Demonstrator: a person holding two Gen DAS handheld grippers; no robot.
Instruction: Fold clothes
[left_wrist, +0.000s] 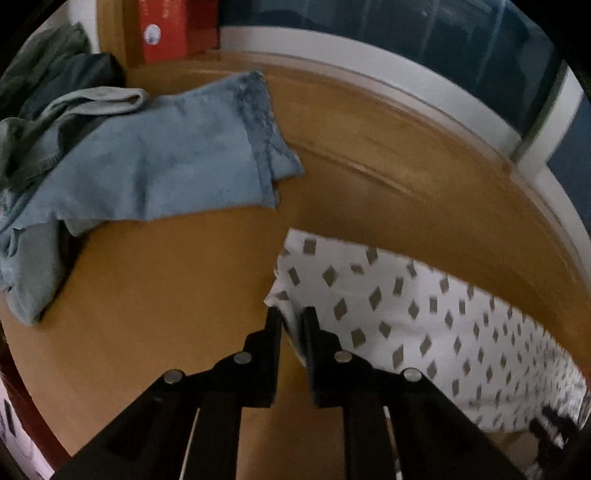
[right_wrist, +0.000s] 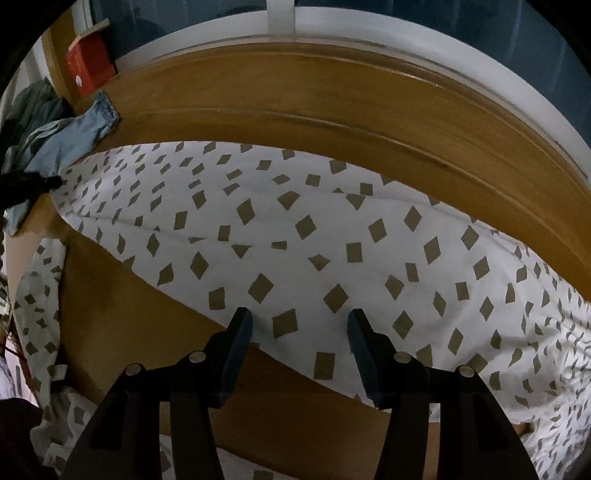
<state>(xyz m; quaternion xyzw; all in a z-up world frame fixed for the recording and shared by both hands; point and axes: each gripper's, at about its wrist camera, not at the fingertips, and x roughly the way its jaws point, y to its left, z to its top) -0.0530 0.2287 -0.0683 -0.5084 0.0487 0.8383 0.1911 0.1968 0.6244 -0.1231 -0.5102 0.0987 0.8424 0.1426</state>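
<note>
A white garment with grey diamond marks (left_wrist: 424, 317) lies across the wooden table (left_wrist: 166, 295). My left gripper (left_wrist: 291, 317) has pinched the garment's left corner, and the cloth edge runs down between its black fingers. In the right wrist view the same garment (right_wrist: 295, 229) stretches from left to right, lifted off the table along its near edge. My right gripper (right_wrist: 299, 325) hovers open over that near edge with nothing between its pads. The left gripper (right_wrist: 37, 182) shows as a dark shape at the garment's far left corner.
A pile of blue denim and grey-green clothes (left_wrist: 129, 162) lies at the table's left. A red box (left_wrist: 166, 29) stands at the back left corner. A raised wooden rim (right_wrist: 332, 92) and a white window frame (right_wrist: 369, 33) bound the far side. More patterned cloth (right_wrist: 40, 314) hangs at the near left.
</note>
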